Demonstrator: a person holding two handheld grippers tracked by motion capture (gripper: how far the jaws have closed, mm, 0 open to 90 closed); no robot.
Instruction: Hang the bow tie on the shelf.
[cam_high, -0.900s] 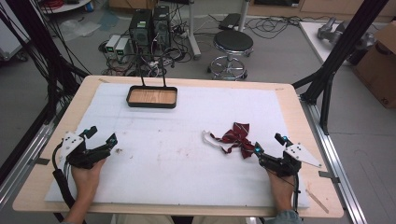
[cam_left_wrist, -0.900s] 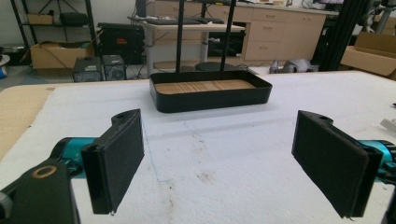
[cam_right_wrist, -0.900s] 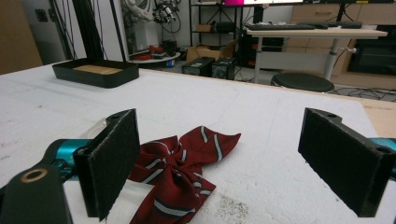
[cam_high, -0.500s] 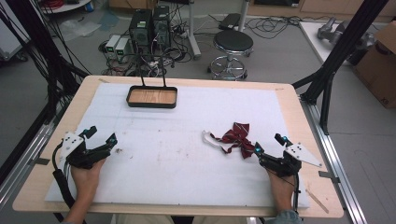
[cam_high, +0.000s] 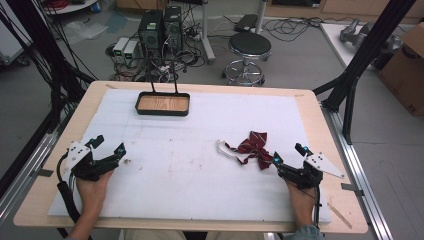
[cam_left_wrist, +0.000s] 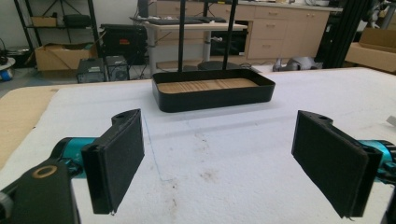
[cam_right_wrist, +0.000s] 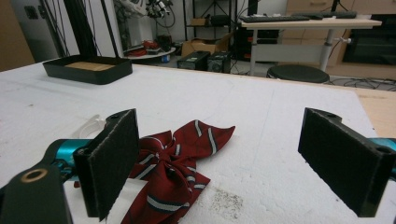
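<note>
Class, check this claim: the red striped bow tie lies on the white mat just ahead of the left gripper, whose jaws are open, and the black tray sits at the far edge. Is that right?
Not quite. The bow tie lies just ahead of the right gripper, not the left, as the high view and the right gripper view show. The rest holds: jaws open, black tray at the far edge of the white mat.

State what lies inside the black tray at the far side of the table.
Inside the black tray a bare wooden bottom shows in the high view, with nothing resting on it. In the left gripper view the near wall hides the front strip of that bottom.

Tray (cam_high: 163, 103) far left on table (cam_high: 310, 102); bow tie (cam_high: 254, 148) right.
</note>
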